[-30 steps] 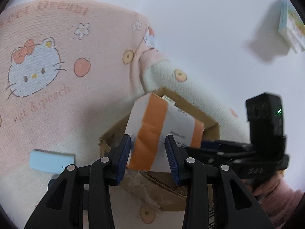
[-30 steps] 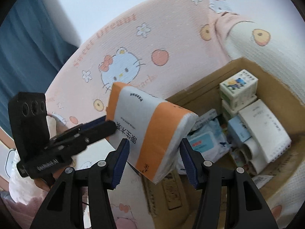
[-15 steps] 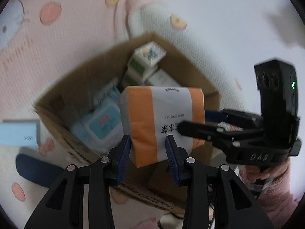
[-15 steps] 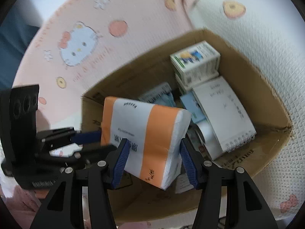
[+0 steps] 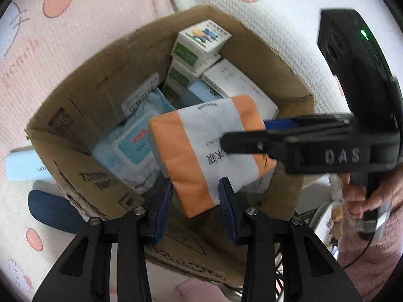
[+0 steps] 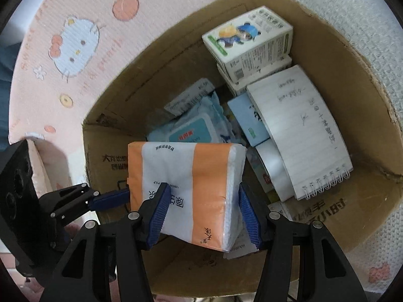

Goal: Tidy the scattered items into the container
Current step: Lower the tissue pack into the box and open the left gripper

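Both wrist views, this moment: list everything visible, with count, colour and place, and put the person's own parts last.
tissue pack: one, orange and white, over the open box, clamped from two sides
cardboard box: one, brown, open, on the blanket
small cartons: two stacked, white and green, far corner of the box
spiral notebook: one, white lined, leaning inside the box
wet wipes pack: one, pale blue, box floor
light blue flat box: one, on the blanket beside the cardboard box
dark blue object: one, on the blanket, kind unclear
blanket: pink with a cat print
right tongs: black, blue pads, gripping the pack
left tongs: same, gripping the pack's end
hand: one, holding the right tongs' handle
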`<act>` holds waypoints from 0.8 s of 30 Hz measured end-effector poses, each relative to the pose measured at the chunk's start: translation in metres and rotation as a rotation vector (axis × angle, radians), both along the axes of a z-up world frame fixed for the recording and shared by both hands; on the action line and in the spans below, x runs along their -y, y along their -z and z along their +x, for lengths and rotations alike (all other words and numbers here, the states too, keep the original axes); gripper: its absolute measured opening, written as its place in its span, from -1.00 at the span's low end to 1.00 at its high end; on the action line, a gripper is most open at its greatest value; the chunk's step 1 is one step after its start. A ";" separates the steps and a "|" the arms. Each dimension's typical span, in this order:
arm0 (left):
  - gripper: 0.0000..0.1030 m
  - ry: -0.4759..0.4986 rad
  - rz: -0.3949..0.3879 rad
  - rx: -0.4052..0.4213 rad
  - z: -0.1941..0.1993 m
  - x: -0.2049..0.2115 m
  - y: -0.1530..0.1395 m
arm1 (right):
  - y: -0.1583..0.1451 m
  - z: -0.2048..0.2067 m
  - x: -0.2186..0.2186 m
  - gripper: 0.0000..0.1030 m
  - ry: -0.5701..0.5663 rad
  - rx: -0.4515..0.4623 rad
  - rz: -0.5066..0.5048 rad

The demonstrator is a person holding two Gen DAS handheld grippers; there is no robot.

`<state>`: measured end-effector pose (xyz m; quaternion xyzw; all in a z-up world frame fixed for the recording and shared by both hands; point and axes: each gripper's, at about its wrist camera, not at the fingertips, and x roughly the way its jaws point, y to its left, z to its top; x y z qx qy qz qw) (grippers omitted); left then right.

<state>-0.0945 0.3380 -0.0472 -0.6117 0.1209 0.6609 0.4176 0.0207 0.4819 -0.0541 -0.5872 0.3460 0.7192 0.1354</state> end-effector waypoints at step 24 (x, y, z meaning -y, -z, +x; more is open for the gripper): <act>-0.18 -0.003 -0.019 -0.059 0.003 0.012 -0.007 | -0.003 -0.014 0.037 0.12 -0.168 0.262 0.325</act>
